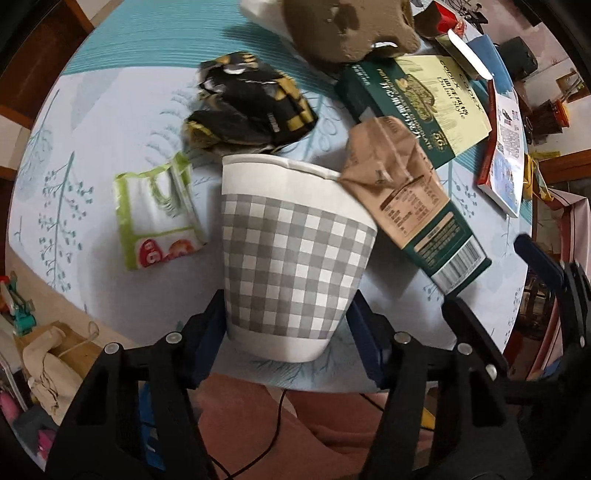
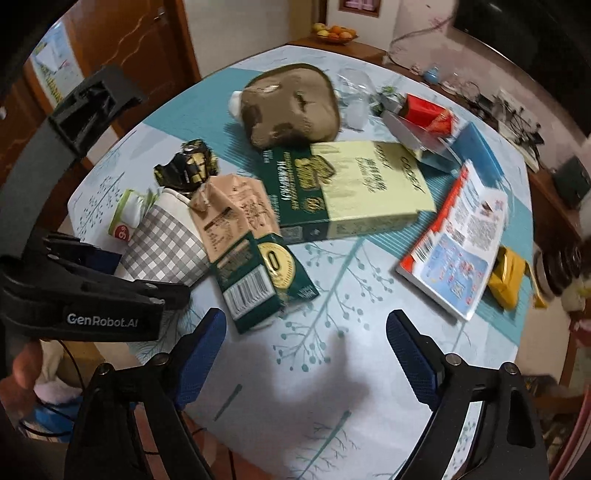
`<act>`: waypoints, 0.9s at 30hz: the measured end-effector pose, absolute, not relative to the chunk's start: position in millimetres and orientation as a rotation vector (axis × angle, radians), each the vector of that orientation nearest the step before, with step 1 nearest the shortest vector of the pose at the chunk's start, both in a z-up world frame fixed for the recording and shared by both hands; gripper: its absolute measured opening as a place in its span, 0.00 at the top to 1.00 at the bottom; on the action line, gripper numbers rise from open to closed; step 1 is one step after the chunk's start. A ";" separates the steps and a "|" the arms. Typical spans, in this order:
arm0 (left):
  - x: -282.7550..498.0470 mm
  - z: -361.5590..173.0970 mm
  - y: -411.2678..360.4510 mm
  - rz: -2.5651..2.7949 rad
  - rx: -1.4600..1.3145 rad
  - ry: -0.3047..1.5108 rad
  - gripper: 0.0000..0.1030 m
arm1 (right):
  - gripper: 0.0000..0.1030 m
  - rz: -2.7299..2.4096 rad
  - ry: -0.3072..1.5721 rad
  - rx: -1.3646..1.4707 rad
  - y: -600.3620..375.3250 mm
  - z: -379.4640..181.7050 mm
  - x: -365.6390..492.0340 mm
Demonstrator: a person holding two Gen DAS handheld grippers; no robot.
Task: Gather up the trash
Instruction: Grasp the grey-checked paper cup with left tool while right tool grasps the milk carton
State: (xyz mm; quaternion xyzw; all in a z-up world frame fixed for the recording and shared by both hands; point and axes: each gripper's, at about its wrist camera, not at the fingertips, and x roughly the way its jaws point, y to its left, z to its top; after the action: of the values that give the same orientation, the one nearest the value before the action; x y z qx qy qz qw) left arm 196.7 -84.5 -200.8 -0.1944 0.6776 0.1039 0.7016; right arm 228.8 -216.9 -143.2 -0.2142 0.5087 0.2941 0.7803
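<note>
My left gripper [image 1: 286, 332] is shut on the base of a grey-and-white checked paper cup [image 1: 291, 254], held upright at the table's near edge; the cup also shows in the right wrist view [image 2: 166, 247]. A torn brown-and-green carton [image 1: 410, 195] leans against the cup's rim; it also shows in the right wrist view [image 2: 251, 258]. A crumpled black-and-gold wrapper [image 1: 251, 103] lies behind the cup. A green-and-white packet [image 1: 159, 210] lies to its left. My right gripper [image 2: 306, 354] is open and empty above the bare tablecloth, to the right of the cup.
A large green-and-cream box [image 2: 351, 188], a brown plush cushion [image 2: 291, 107], an open red-edged booklet [image 2: 461, 240], a red packet [image 2: 428, 114] and a yellow object [image 2: 508, 277] lie on the round table [image 2: 332, 387]. A fruit bowl [image 2: 336, 35] stands on a far counter.
</note>
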 end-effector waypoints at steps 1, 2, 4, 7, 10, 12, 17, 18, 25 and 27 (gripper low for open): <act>193.9 -199.4 -83.7 0.228 -0.441 1.506 0.41 | 0.13 0.645 1.089 -0.482 -212.9 -144.1 228.4; 192.3 -197.8 -82.1 0.227 -0.444 1.502 0.41 | 0.13 0.653 1.079 -0.499 -209.0 -144.5 227.8; 186.2 -193.0 -79.7 0.225 -0.445 1.492 0.41 | 0.13 0.671 1.059 -0.532 -201.5 -145.7 226.6; 180.0 -185.7 -73.9 0.227 -0.442 1.477 0.41 | 0.14 0.700 1.035 -0.580 -187.1 -150.2 225.4; 169.4 -178.2 -64.8 0.230 -0.445 1.463 0.41 | 0.28 0.723 1.024 -0.611 -174.4 -156.4 226.4; 161.4 -173.9 -58.1 0.243 -0.442 1.461 0.41 | 0.46 0.738 1.041 -0.636 -165.0 -164.6 227.6; 148.2 -158.0 -44.1 0.249 -0.475 1.457 0.41 | 0.48 0.710 1.115 -0.612 -157.1 -179.4 233.8; 145.3 -156.7 -42.0 0.248 -0.474 1.455 0.41 | 0.46 0.710 1.132 -0.594 -157.0 -180.6 235.2; 119.8 -139.7 -11.3 0.255 -0.462 1.446 0.41 | 0.53 0.705 1.177 -0.509 -153.9 -183.3 246.6; 107.1 -128.9 2.3 0.256 -0.455 1.434 0.41 | 0.58 0.705 1.211 -0.475 -154.0 -185.4 249.0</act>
State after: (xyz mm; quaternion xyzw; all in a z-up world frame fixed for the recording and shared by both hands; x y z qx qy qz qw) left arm 107.1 2.3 -128.9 -0.2060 0.6495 0.1161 0.7227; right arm 249.0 -154.0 -185.4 -0.2165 0.5518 0.3214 0.7385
